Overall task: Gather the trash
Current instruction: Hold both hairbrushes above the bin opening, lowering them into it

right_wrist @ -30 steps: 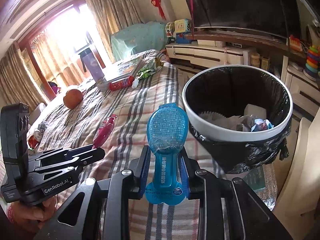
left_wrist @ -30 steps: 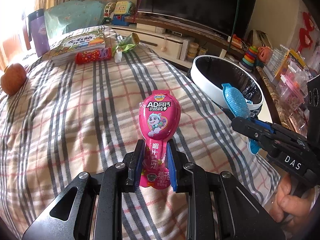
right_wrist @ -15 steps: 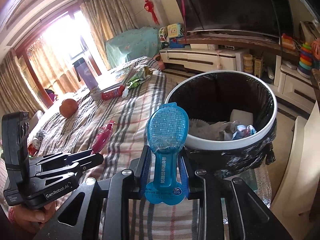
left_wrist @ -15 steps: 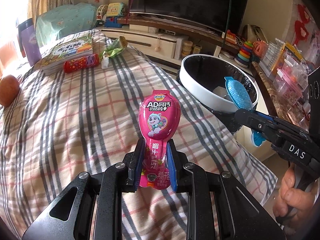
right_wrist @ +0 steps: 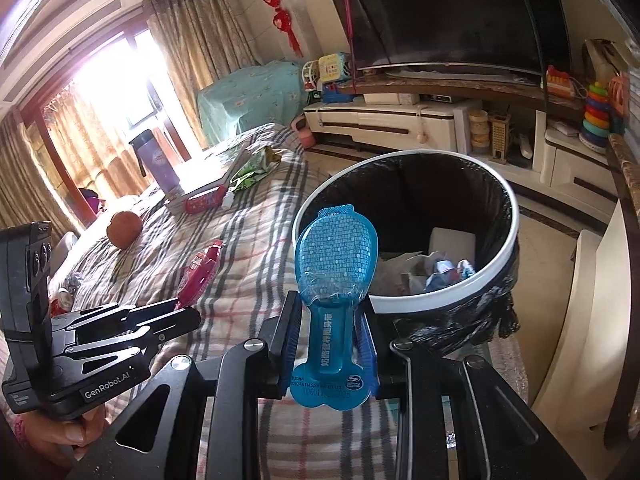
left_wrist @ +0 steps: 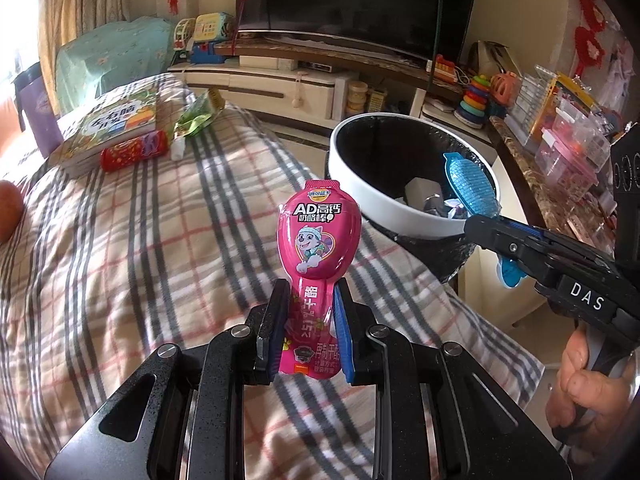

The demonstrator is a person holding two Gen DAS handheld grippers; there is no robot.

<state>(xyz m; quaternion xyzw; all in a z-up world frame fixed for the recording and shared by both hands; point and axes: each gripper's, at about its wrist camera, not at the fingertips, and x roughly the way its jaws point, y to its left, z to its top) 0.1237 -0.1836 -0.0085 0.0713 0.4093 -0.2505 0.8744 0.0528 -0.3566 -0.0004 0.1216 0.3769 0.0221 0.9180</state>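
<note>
Beside the plaid bed (left_wrist: 140,240), my right fingers (right_wrist: 330,340) gripping the blue wrapper (right_wrist: 336,264) are nearing the bin (right_wrist: 508,248) ahead, left fingers (left_wrist: 306,328) pinching the pink wrapper (left_wrist: 318,236) farther off.

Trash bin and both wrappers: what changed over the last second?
Both claws carried their wrappers toward the trash bin; it looms larger in both views. Unchanged: left claw clamps the pink wrapper, right claw the blue wrapper; nothing dropped.

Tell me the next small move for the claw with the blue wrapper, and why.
Probably carry the right claw a little further forward until the blue wrapper is fully over the bin, then open. The wrapper is clamped by its stem and its head only overlaps the near rim, so a release now might miss the bin.
</note>
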